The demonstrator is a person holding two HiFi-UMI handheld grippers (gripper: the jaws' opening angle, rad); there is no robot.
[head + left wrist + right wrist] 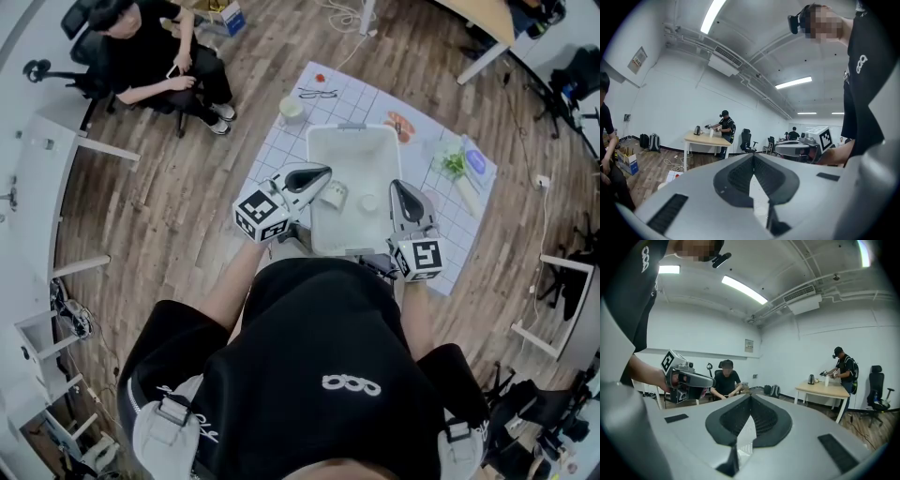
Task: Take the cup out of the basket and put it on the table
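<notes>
Cup [333, 194] in basket [352, 155]; seated person [155, 56] nearby

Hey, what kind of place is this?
Probably an office-like lab or workroom: there's a wooden floor, an office chair, a light wooden desk by the wall, and strip lights on the ceiling.

No readable words or digits. White three-oval logo [352, 384] on the back of the person's black shirt [300, 319]. Black-and-white square code markers on the left claw [322, 173] cube [262, 215] and the right claw [398, 186] cube [421, 259]. White wall placard [636, 60]: print illegible.
</notes>
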